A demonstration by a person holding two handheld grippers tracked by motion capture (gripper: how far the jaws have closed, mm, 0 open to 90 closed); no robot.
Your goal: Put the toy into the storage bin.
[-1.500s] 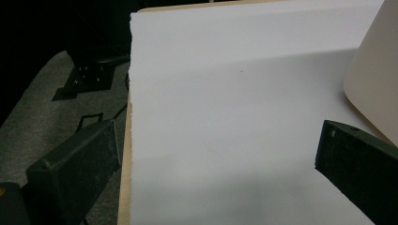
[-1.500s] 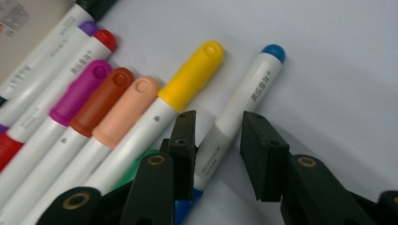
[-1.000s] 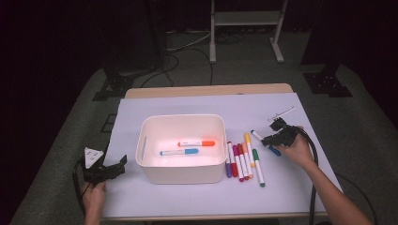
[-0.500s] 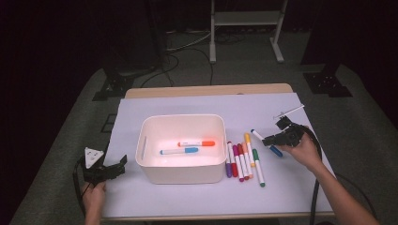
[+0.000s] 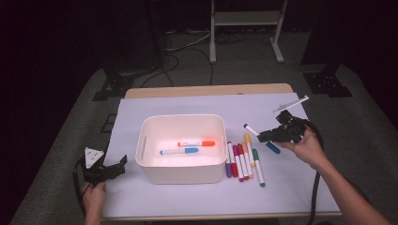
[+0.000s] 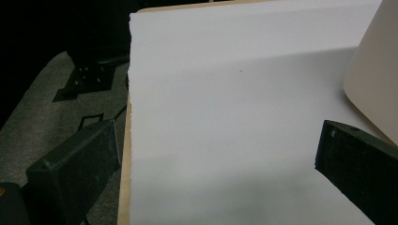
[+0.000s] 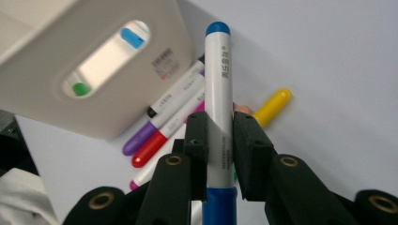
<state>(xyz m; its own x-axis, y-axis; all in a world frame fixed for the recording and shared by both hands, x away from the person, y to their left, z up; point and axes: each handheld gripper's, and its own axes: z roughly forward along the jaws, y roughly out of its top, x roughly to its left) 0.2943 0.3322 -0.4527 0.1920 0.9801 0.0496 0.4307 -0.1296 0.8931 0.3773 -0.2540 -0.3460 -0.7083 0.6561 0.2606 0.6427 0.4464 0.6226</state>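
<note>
From the high view, you have two markers already lying in the white bin [image 5: 182, 167]: an orange marker [image 5: 196, 143] and a light-blue marker [image 5: 178, 151]. Just beside the bin's right wall a row of markers [image 5: 242, 161] waits on the white paper [image 5: 187, 103], so I judge the sorting well short of half done. Your right gripper [image 5: 267, 135] holds a blue marker [image 5: 252, 131] off to the right of that row, lifted clear of it as far as I can tell. Your left gripper [image 5: 117, 168] rests at the table's left edge, near the bin but apart from it.

In the left gripper view, your jaws stand wide apart with nothing between them, above bare paper, and the bin's wall [image 6: 375, 75] shows at the right.

In the right gripper view, your jaws are closed tight on the blue marker's [image 7: 219, 93] white barrel, cap end pointing away from you. The bin's handle slot [image 7: 105, 58] lies ahead to the left. What is left: carry this one over the rim, drop it, then clear the row.
</note>
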